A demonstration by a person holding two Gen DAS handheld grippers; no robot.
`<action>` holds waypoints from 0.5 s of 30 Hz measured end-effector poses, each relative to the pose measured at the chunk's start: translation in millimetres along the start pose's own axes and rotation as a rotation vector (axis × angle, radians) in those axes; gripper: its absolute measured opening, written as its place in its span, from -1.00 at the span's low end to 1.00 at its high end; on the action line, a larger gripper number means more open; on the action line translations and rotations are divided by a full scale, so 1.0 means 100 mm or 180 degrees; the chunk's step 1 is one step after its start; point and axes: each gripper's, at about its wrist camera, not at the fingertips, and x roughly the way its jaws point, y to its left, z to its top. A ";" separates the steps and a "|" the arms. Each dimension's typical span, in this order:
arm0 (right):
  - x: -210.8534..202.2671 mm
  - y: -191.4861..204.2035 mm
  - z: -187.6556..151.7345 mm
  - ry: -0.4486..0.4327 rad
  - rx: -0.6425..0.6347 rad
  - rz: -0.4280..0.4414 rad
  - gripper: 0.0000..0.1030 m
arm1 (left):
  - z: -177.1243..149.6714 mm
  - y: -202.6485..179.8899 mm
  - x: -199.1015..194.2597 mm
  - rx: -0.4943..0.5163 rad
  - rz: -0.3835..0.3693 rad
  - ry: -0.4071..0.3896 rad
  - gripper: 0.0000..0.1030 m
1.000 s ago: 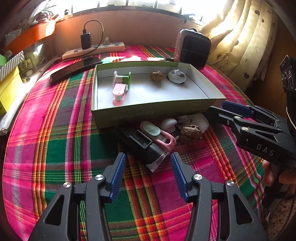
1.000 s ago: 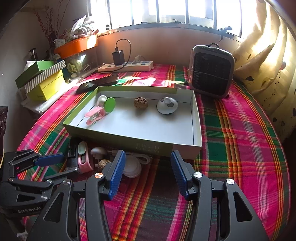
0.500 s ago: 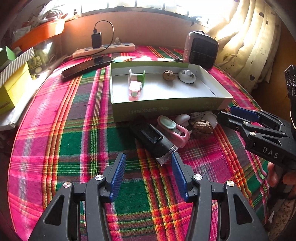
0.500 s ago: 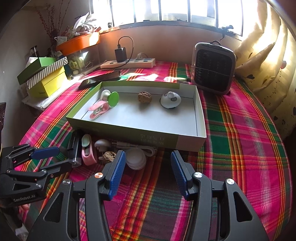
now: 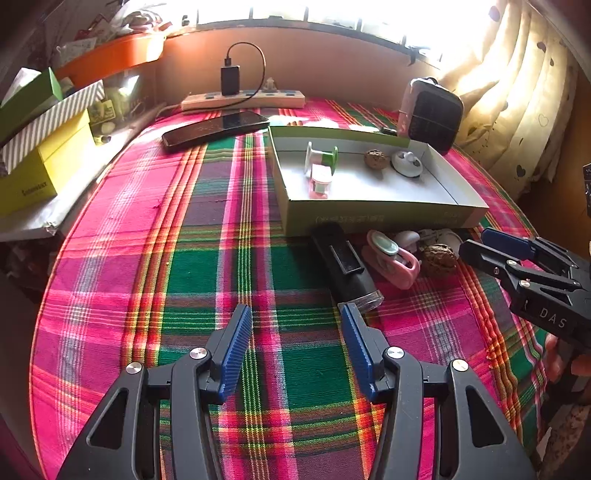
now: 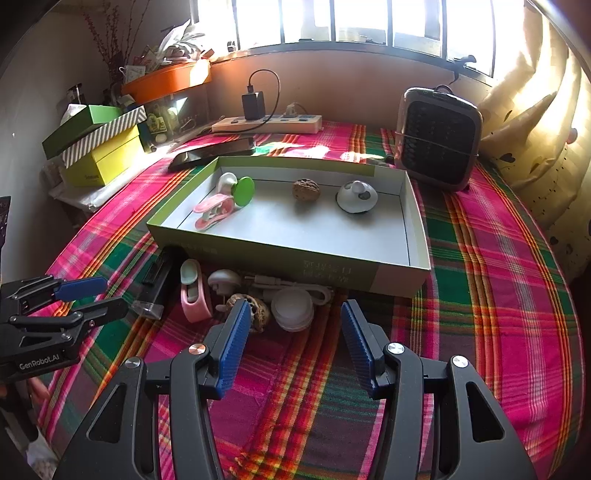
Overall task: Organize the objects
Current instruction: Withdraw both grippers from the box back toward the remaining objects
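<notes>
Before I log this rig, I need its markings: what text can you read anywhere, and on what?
"DAS": side of the right gripper.
"GenRobot.AI": side of the left gripper.
Print on the green tray front wall: too blurred.
Print on the yellow box: too small to read.

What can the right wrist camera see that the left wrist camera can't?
Only the right wrist view shows the round white puck and white cable in front of the box, plus the window panes. Only the left wrist view shows the black device's clip face-on. Both show the box, both walnuts, pink clips and open grippers.
</notes>
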 end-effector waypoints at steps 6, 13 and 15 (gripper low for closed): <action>0.03 0.02 -0.02 0.0029 -0.0003 -0.0007 0.01 | 0.07 -0.15 0.03 0.0039 -0.0191 0.0008 -0.04; 0.04 0.01 -0.04 0.0049 0.0009 0.0001 0.02 | 0.12 -0.31 0.17 0.0124 -0.0199 0.0081 -0.04; 0.04 0.02 -0.04 0.0047 0.0003 0.0024 0.01 | 0.13 -0.31 0.19 0.0154 -0.0152 0.0079 -0.04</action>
